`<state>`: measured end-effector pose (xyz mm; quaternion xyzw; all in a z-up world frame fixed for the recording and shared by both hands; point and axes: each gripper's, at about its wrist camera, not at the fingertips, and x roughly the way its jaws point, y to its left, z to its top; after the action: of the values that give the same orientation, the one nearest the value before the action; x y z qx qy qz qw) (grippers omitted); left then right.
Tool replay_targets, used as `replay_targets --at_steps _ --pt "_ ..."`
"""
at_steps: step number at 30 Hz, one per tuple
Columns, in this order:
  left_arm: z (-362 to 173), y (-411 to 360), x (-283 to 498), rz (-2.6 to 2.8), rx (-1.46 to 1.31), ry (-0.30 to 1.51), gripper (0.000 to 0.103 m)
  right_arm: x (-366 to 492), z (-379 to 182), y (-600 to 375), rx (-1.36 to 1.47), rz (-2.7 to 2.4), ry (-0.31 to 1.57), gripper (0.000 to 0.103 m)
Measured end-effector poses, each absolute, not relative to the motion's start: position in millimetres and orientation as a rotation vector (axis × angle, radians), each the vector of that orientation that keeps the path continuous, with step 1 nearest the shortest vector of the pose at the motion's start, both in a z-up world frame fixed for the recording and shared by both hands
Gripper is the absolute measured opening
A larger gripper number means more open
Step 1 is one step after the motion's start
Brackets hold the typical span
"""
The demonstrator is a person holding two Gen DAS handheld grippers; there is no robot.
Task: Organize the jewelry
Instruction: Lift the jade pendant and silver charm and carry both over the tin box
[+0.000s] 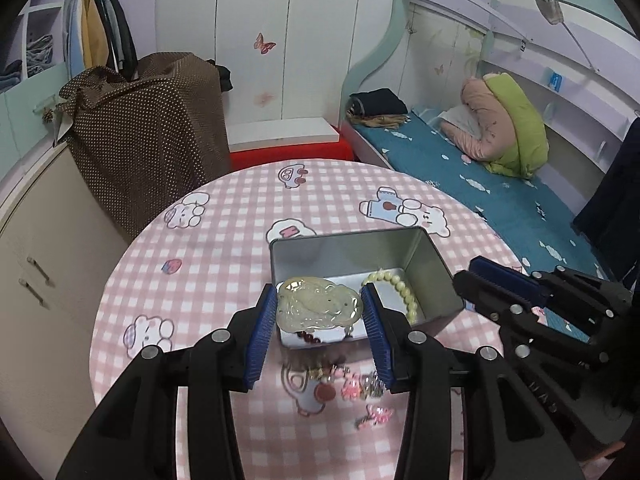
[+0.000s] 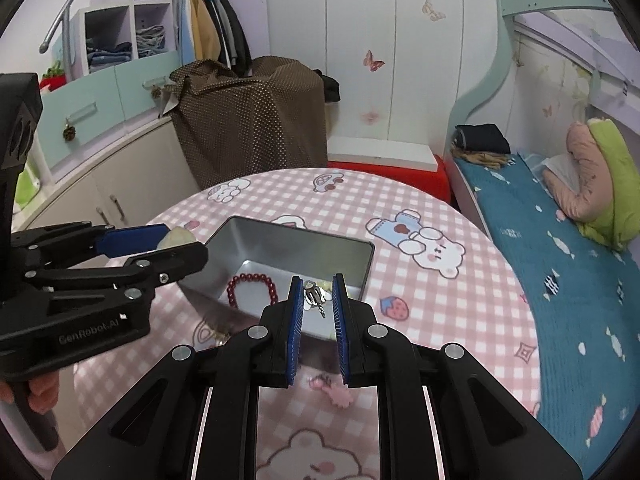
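1. Left tool (image 1: 320,304): pads closed onto a pale green carved pendant (image 1: 318,307), gripped at its two side edges. The pendant hangs over the near-left corner of the open metal tin (image 1: 438,268), above the rim and not yet inside.
2. Pendant handling (judgement): looks like jade or resin, so stiff, smooth, probably brittle. It should be lowered close to the tin floor before release, not dropped. The edge grip on a slick surface could slip; hold across the widest part.
3. Tin contents: a dark red bead bracelet (image 2: 252,290) lies on the floor toward the left; a pale green bead bracelet (image 1: 394,290) lies toward the right wall. Both are loose strings, light and floppy.
4. Bench (image 1: 224,240), pink checked cloth: small pink charms and a hair clip (image 1: 374,416) lie just in front of the tin, still unsorted.
5. Right tool (image 2: 316,300): pads narrow, pinching a small silver trinket (image 2: 314,296) over the tin's near-right edge. Exact type too small to tell. Light, thin, easy to lose; release low.
6. Progress (judgement): partway done; two items are over the tin, charms remain.
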<state>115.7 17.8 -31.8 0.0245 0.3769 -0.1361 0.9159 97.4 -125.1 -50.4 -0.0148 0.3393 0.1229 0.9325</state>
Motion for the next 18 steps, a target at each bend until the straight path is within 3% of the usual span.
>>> replay_targets --at_steps 18 --pt "-50 6 143 -0.264 0.053 0.830 0.041 132 -64 -121 0.005 0.278 0.742 0.015"
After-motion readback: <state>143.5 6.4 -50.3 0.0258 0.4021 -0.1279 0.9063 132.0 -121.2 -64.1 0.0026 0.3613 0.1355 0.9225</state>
